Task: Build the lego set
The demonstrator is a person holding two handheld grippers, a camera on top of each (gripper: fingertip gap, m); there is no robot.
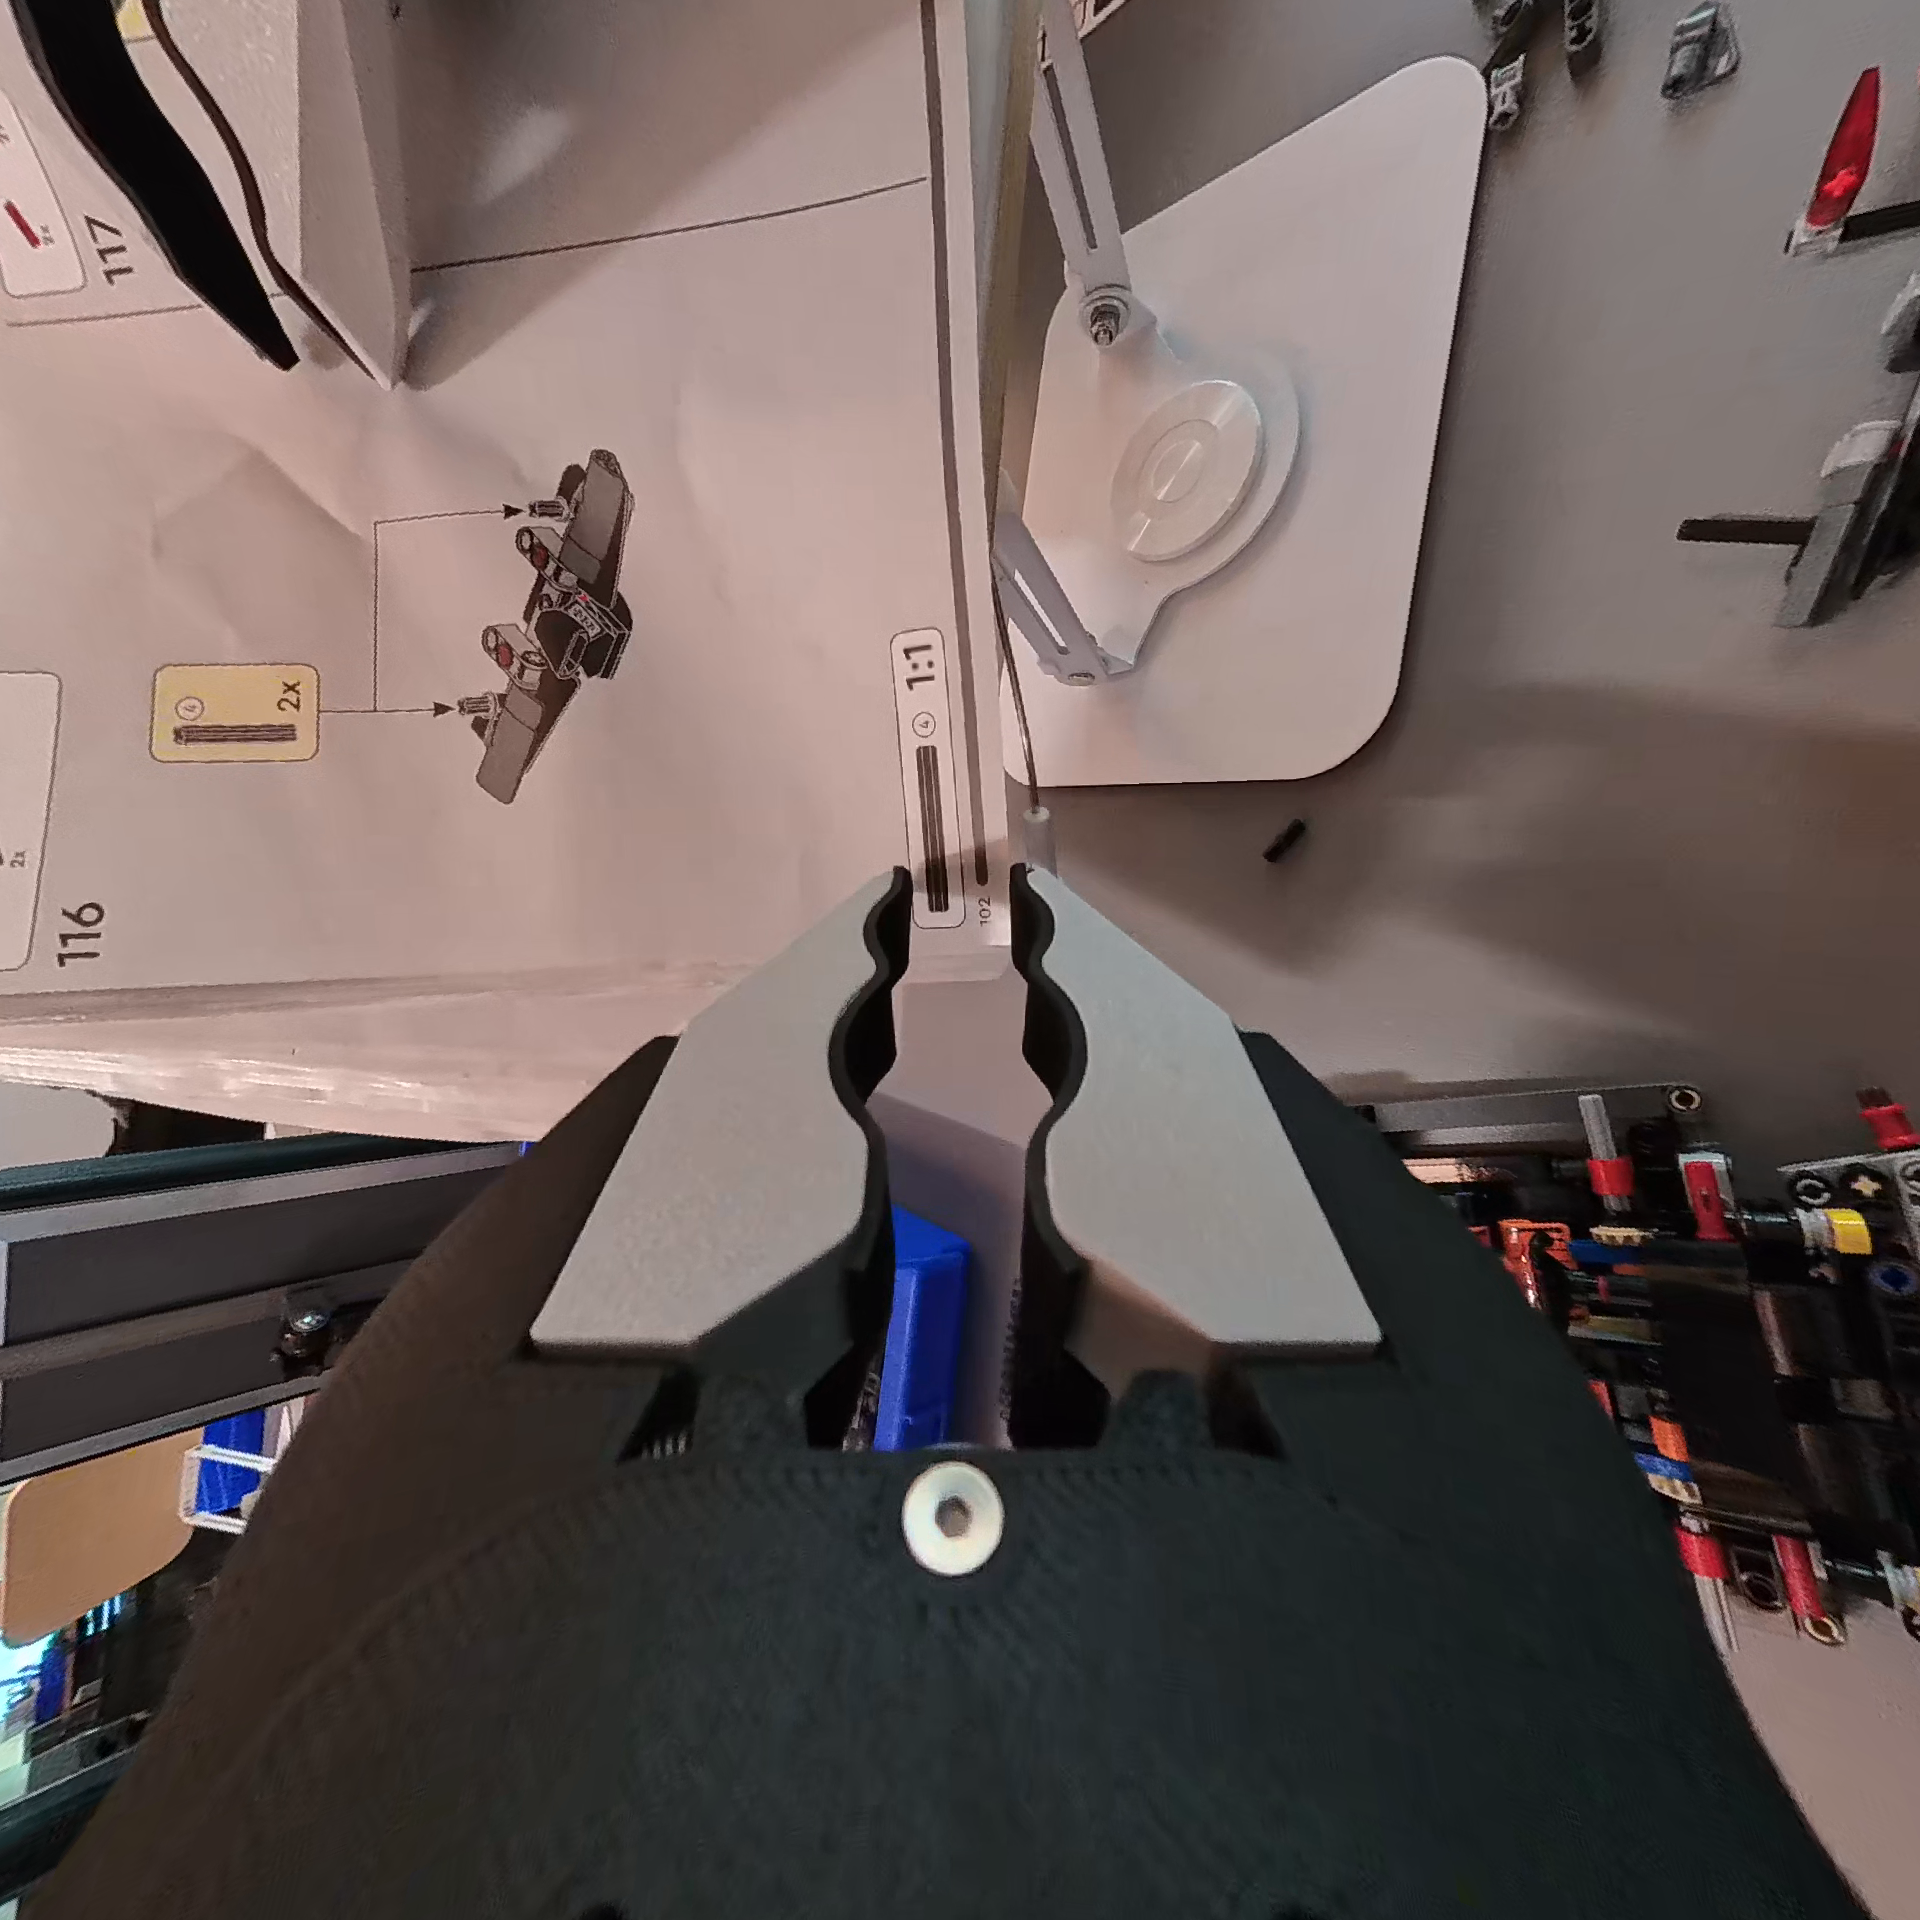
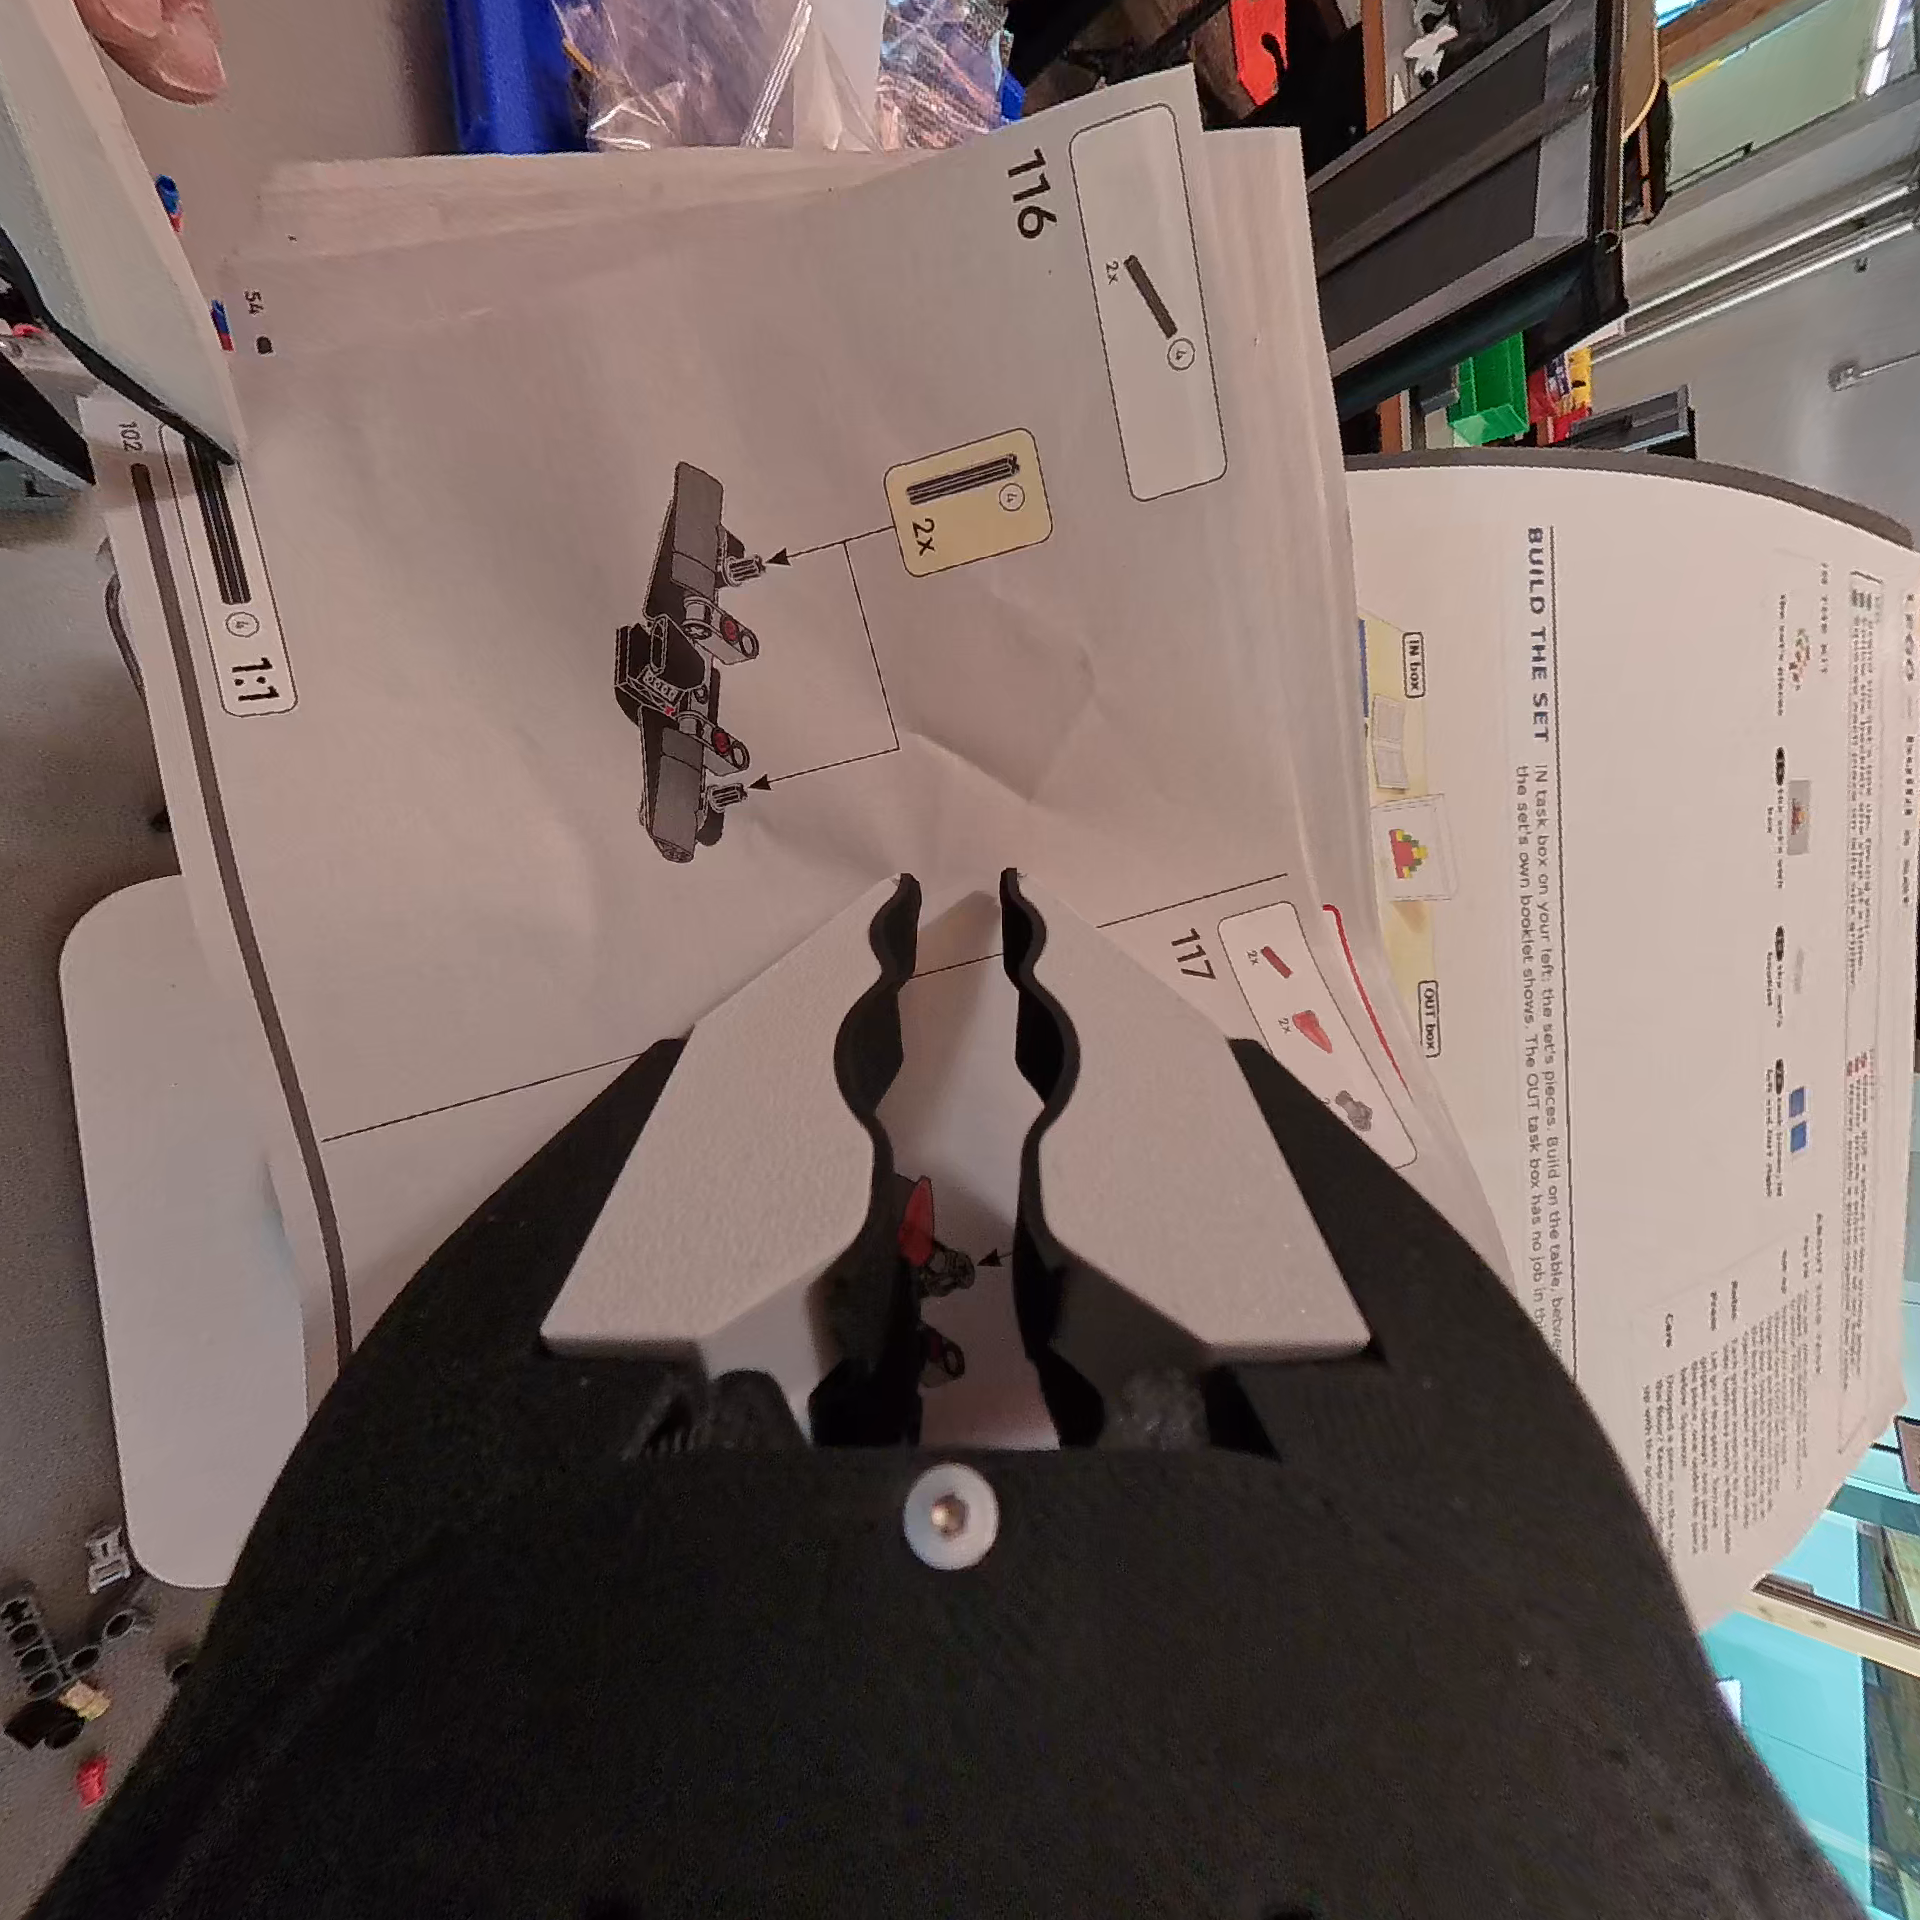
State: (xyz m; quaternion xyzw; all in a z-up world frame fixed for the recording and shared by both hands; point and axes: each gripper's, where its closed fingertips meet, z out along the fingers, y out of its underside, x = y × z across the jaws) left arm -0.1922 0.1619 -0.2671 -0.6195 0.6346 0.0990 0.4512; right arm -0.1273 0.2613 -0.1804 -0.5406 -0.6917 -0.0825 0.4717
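The open instruction booklet (image 1: 623,364) lies on the grey table and also shows in the right wrist view (image 2: 727,364). My left gripper (image 1: 961,883) is open, with the booklet's near corner lying between its tips. It shows at the page's corner in the right wrist view (image 2: 94,291). My right gripper (image 2: 958,894) is open and empty, low over the page at the line between two steps. It shows at the top left of the left wrist view (image 1: 208,187). A partly built black and red model (image 1: 1714,1351) sits to the right.
A white stand base (image 1: 1299,520) sits beside the booklet, with a small black pin (image 1: 1286,840) near it. Loose pieces lie at the top right (image 1: 1839,156) and in the right wrist view (image 2: 62,1662). A printed sheet (image 2: 1662,935) lies beside the booklet. Blue bins and plastic bags (image 2: 727,62) stand behind. My right fingertips sit around 15 cm from my left ones. The small black pin (image 1: 1286,840) is closer to my left gripper, around 15 cm from its tips; the right tips are 25 cm off.
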